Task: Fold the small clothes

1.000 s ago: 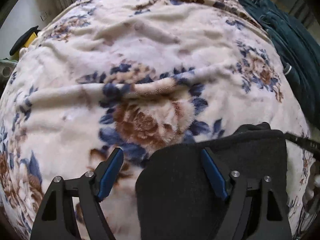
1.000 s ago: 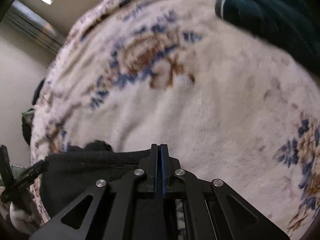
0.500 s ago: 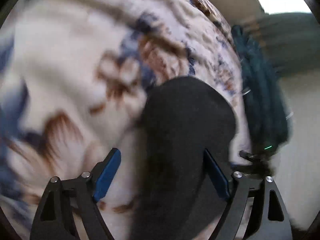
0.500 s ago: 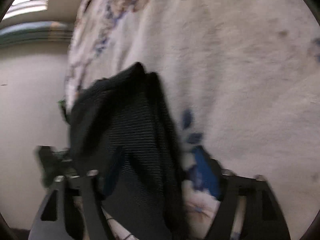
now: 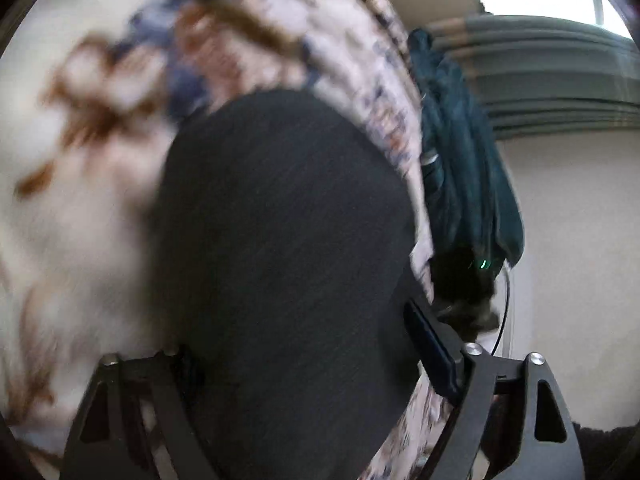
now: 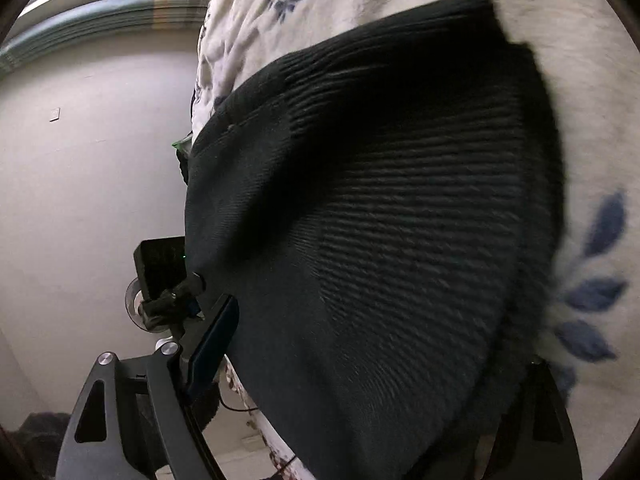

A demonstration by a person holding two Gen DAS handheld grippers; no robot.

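A black ribbed knit garment (image 5: 280, 260) lies on the floral fleece blanket (image 5: 80, 152) and fills the middle of both views. My left gripper (image 5: 296, 332) straddles it and its jaws are closing. The right blue pad (image 5: 430, 356) shows at the cloth's edge, while the cloth hides the left finger. My right gripper (image 6: 380, 332) straddles the same garment (image 6: 380, 200) from the other side, and its jaws are closing too. Its left pad (image 6: 212, 344) is beside the cloth's edge and its right finger is covered.
A dark teal garment (image 5: 460, 168) hangs at the blanket's far edge. The blanket's edge (image 6: 212, 60) drops off toward a pale wall (image 6: 80, 160). The left hand's device (image 6: 160, 264) sits just past that edge. Grey curtains (image 5: 560, 80) are in the background.
My right gripper went from shut to spread around the black garment. Both views swung and dropped closer to the cloth. The left jaws now stand narrower, with cloth covering one finger.
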